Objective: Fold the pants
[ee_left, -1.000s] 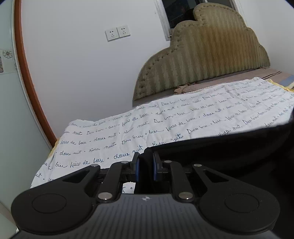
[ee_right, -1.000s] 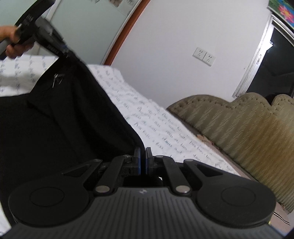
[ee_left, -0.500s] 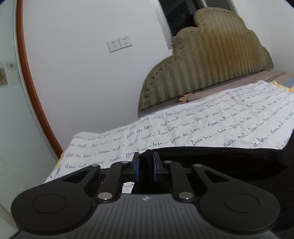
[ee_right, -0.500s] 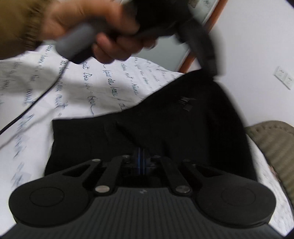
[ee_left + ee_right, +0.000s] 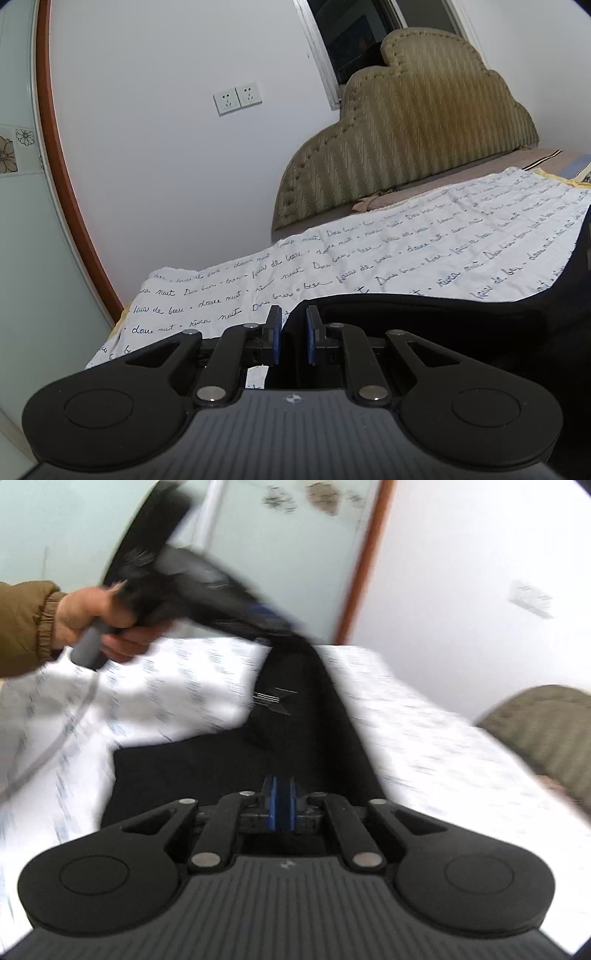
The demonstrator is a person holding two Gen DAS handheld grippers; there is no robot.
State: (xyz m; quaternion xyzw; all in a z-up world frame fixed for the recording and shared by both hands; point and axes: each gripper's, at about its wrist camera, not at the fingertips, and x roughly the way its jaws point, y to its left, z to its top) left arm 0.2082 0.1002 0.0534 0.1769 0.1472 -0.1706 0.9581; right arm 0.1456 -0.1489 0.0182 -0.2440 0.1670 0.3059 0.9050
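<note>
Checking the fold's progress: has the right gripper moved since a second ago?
Yes. The right gripper swung left: the headboard slid to the view's right edge. Its jaws have just been opening; pants between them unclear.

White sheet [image 5: 406, 258] printed with rows of dark blue cursive script, spread flat over the bed; a yellow edge [image 5: 554, 177] peeks out along its far border. Padded olive headboard [image 5: 424, 140], striped weave, scalloped top, studded outline, stands against the wall at the bed's head. Small crumpled beige cloth [image 5: 373, 201] lies at the headboard's foot, just beyond the sheet. Double white wall socket [image 5: 237, 98] on the plain white wall, left of a dark window [image 5: 351, 40] with a white frame. Red-brown door frame [image 5: 62, 177] curves down the left side; beside it pale green tiles, two with flower motifs [image 5: 9, 151].
</note>
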